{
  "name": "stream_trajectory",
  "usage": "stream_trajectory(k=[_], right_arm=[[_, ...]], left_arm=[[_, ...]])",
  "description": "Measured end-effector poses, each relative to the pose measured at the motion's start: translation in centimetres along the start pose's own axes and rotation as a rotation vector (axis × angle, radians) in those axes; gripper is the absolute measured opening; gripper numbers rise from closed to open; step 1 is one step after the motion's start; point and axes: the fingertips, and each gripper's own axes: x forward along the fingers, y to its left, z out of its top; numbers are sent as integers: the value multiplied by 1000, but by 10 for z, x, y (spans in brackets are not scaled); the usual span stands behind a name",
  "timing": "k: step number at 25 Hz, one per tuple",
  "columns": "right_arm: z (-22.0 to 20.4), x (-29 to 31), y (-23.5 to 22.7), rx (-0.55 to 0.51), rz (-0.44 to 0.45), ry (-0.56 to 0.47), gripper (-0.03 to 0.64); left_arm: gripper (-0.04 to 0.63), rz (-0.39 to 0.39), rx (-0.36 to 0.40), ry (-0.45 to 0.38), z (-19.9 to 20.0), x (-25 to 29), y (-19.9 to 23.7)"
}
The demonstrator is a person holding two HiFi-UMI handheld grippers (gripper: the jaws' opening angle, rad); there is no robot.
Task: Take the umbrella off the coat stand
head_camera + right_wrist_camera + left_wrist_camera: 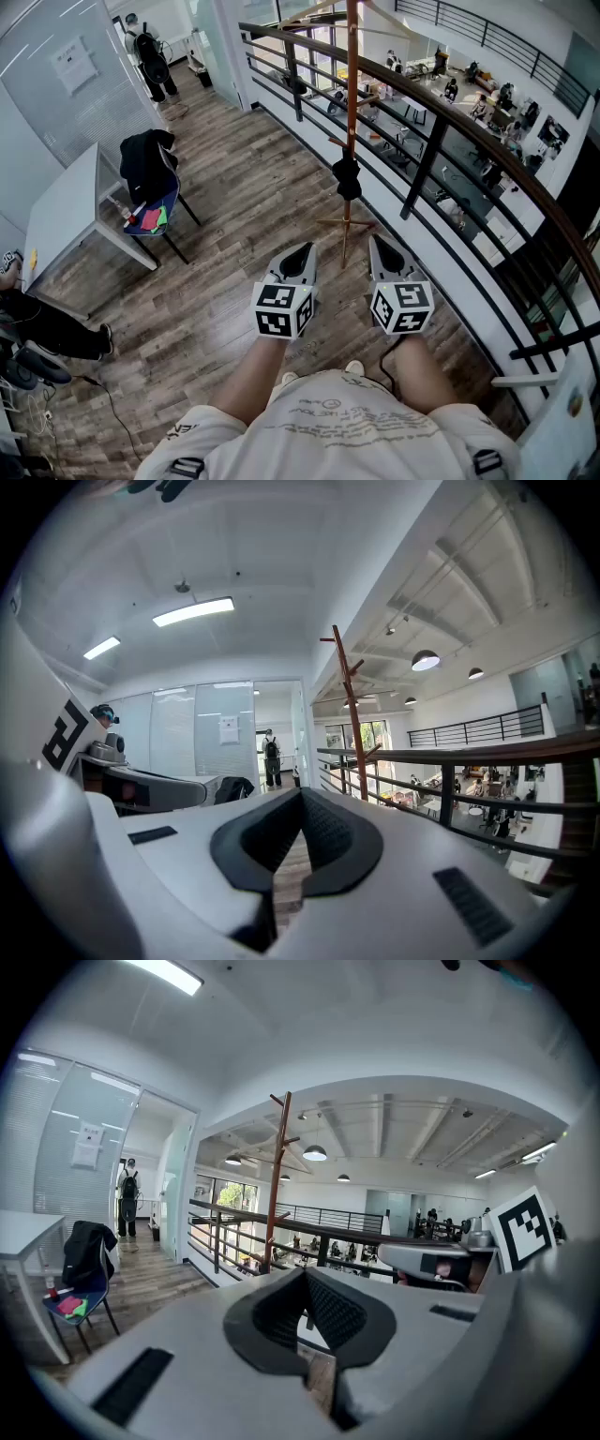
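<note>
Black umbrella (348, 178) (folded small) hangs low on the coat stand (352, 84), at twelve o'clock from both grippers; left gripper (302, 251) and right gripper (379, 246) have jaws pressed together, empty, well apart from it

reddish wooden coat stand (352, 94), black matt cloth umbrella (348, 178), grainy wood-plank floor (234, 216), dark metal railing (427, 155).

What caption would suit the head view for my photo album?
Left gripper and right gripper, both shut, face a coat stand bearing a black umbrella beside a railing.
</note>
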Motion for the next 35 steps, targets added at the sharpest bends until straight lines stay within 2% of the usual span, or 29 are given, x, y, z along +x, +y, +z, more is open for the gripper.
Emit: stream_trajectory(k=[10, 17, 27, 31, 35], right_arm=[[-7, -1, -11, 18, 43, 8, 2], [-6, -4, -57, 50, 12, -1, 3], [-2, -7, -131, 38, 60, 22, 3], [-5, -2, -157, 46, 46, 31, 3], [-14, 10, -163, 47, 52, 48, 3]], left_arm=[[5, -22, 5, 14, -2, 19, -15], [5, -4, 5, 7, 7, 47, -37], [5, 51, -9, -3, 16, 90, -84], [5, 71, -12, 0, 14, 102, -86], [5, 78, -19, 6, 11, 118, -80]])
